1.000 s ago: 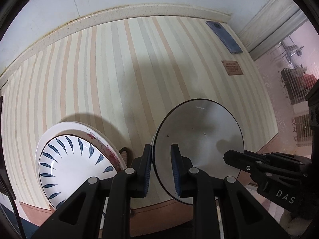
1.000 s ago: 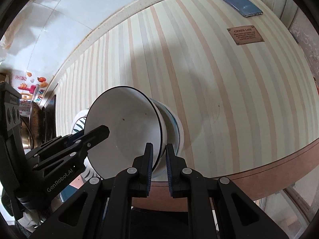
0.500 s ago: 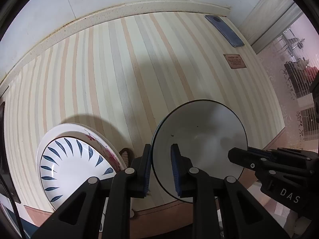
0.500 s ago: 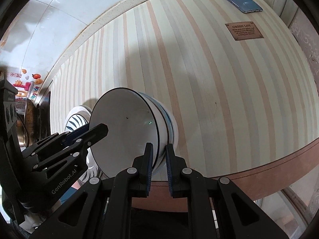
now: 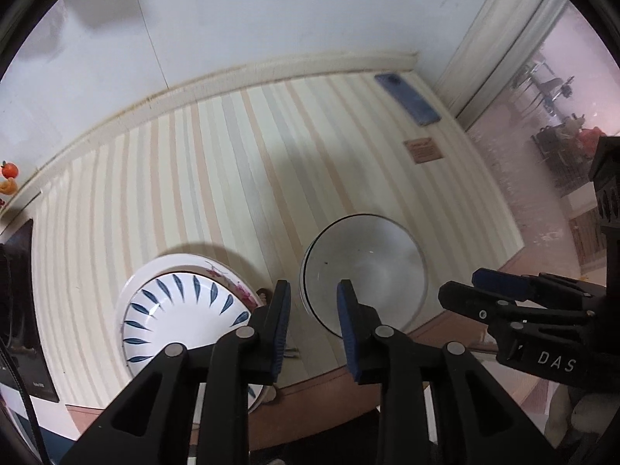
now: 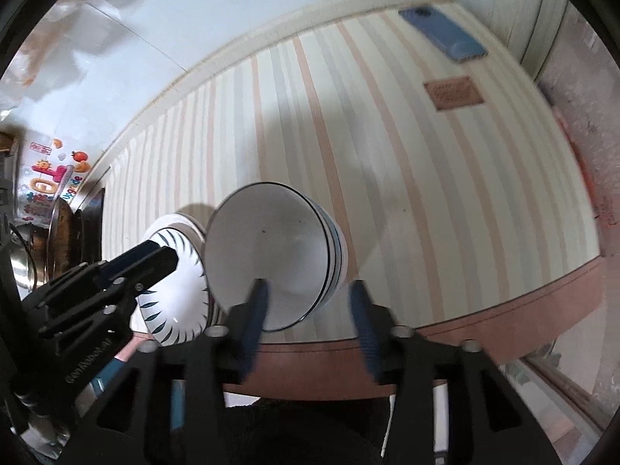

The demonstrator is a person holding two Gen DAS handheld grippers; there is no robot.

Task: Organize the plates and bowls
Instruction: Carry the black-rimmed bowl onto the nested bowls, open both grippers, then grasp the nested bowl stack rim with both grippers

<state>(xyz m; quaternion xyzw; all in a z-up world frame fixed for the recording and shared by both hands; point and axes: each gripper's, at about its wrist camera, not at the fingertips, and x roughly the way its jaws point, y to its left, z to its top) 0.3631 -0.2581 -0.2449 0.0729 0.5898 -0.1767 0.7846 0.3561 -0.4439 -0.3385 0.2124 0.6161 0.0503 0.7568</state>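
A white bowl with a dark rim (image 5: 368, 271) sits nested on top of a stack of bowls (image 6: 335, 248) near the counter's front edge. My left gripper (image 5: 313, 290) hangs above its left rim. Its jaws are opening and the pads are off the rim. My right gripper (image 6: 308, 285) is above the bowl's near rim, jaws opening wide, blurred, with the rim below the gap and untouched. Left of the bowls, a plate with blue leaf marks (image 5: 182, 317) lies on a floral plate (image 5: 228, 275).
A blue phone (image 5: 407, 99) and a brown label (image 5: 422, 150) lie far back on the striped counter (image 5: 232, 193). The brown front edge (image 6: 503, 310) runs just behind the bowls. A metal pot and dark stove (image 6: 58, 240) stand at the far left by the wall.
Both grippers have let go of the bowl's rim and risen. The bowl, held tilted before, now rests level in the stack and looks smaller and farther away.
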